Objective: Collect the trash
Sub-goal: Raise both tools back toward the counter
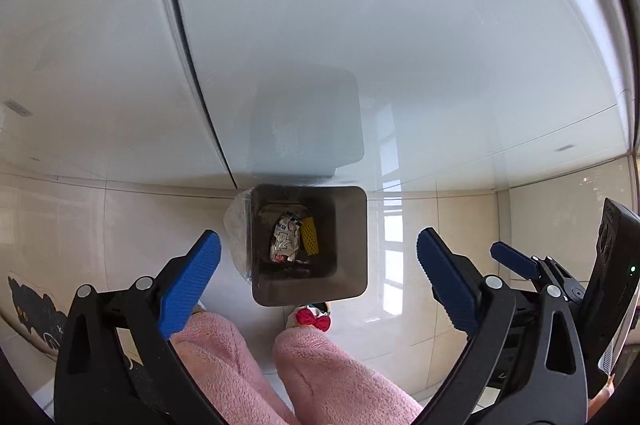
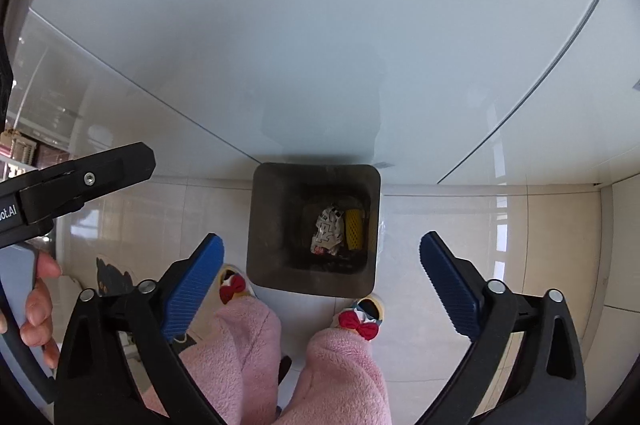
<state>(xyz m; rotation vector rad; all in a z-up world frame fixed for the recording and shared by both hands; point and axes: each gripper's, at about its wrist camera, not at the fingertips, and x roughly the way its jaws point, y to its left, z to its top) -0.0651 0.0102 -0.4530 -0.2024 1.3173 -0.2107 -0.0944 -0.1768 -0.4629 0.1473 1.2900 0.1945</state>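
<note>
Inside bin [image 1: 352,245]: crumpled wrapper [image 1: 286,239], yellow foam net [image 1: 311,235] touching.

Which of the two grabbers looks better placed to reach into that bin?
Judging loosely, the right gripper: the trash bin sits squarely between its open fingers. The left gripper, also open and empty, is nearly level.

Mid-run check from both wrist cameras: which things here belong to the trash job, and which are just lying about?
Job:
- bin, open-topped, on the floor
- crumpled wrapper inside it
- yellow foam net beside the wrapper
- left gripper and right gripper, both open and holding nothing

Lying about:
- cat mat
- slippers with red bows
- glass tabletop
</note>
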